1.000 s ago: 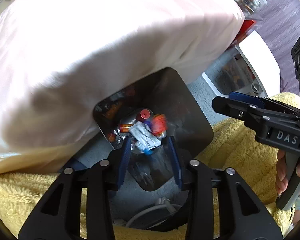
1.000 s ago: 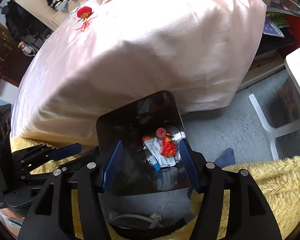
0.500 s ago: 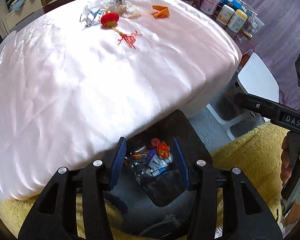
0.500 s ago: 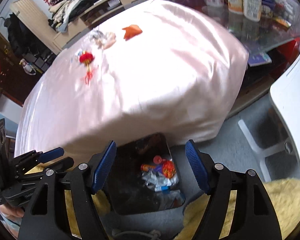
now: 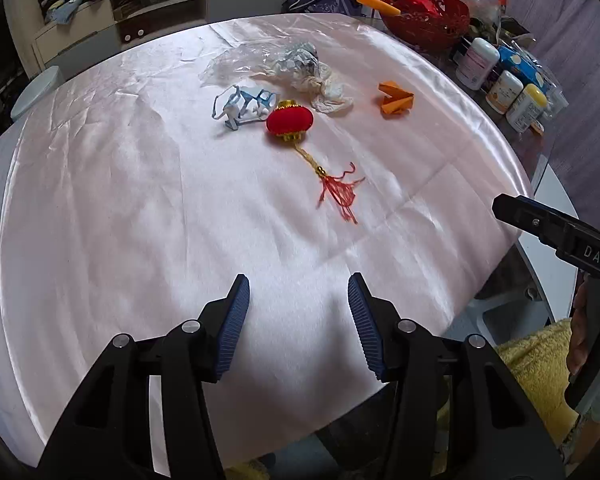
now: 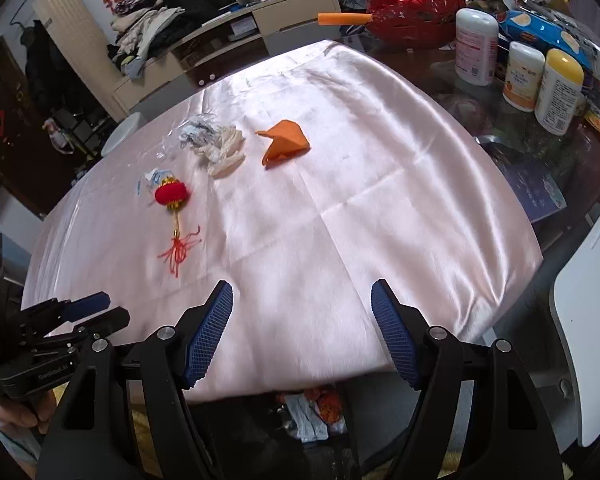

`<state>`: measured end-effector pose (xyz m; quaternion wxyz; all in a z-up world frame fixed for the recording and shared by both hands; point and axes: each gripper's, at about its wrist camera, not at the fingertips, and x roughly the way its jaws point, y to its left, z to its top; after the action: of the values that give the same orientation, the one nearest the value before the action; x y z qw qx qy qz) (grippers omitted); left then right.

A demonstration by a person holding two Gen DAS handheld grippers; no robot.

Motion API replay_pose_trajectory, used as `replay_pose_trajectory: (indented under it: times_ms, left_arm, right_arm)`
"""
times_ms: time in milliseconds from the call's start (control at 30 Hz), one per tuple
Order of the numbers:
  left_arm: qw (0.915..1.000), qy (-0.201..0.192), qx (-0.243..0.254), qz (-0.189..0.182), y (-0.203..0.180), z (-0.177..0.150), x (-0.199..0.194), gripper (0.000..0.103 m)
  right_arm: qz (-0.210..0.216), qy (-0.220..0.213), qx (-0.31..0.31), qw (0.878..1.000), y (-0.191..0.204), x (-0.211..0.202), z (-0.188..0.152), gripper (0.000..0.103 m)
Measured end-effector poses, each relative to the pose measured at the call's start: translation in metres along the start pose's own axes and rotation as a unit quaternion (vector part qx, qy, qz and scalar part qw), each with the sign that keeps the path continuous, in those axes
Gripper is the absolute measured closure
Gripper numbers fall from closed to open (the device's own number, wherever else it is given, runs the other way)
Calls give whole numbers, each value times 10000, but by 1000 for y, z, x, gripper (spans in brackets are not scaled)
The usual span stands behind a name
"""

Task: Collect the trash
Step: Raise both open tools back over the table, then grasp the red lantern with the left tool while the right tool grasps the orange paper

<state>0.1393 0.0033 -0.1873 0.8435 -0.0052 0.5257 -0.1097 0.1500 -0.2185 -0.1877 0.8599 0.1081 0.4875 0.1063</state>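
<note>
Now both tools sit over the near edge of the bench (image 5: 100,200), empty; left hand-held gripper (image 5: 298,316) has nothing between its blue pads and its jaws are opening; right hand-held gripper (image 6: 302,334) stands released, wide, also with nothing between the pads. Remaining trash lies ahead of both, well apart from the fingertips: red lantern (image 5: 289,120) with its tassel trailing back toward me, long axis roughly along my left tool's pointing line; blue-white scrap (image 5: 242,105) just left of it; crumpled wrapper (image 5: 300,70) beyond; orange paper (image 6: 286,143) further right. My judgement: the lantern falls to the left hand, the orange paper to the right, which faces it more squarely.
</note>
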Motion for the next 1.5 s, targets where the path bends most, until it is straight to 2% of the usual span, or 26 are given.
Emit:
replay_pose_trajectory:
  times_ms: [367, 767, 867, 900, 967, 1000, 1233, 1500]
  left_arm:
    - [9999, -56, -144, -62, 10, 58, 36, 55]
    - [9996, -40, -244, -123, 10, 97, 64, 55]
    - [9996, -50, -255, -145, 9, 104, 68, 56]
    - [9996, -57, -241, -133, 9, 105, 69, 57]
    - [9997, -68, -200, -74, 7, 107, 70, 68]
    - [9998, -71, -193, -62, 7, 108, 71, 67]
    - [9998, -102, -158, -65, 6, 102, 63, 68]
    - [9997, -229, -36, -114, -3, 83, 34, 68]
  right_arm:
    - [32, -73, -118, 9999, 6, 47, 58, 30]
    - [66, -62, -370, 9993, 17, 86, 90, 32]
    - [52, -54, -422, 9991, 19, 93, 93, 36]
    - [41, -41, -438, 9990, 20, 96, 95, 39]
    - [-26, -93, -507, 9987, 21, 99, 96, 48]
    - [-64, -84, -566, 9983, 22, 100, 96, 58]
    - [-32, -67, -637, 9979, 23, 92, 93, 60]
    - [-63, -165, -671, 9976, 24, 56, 77, 60]
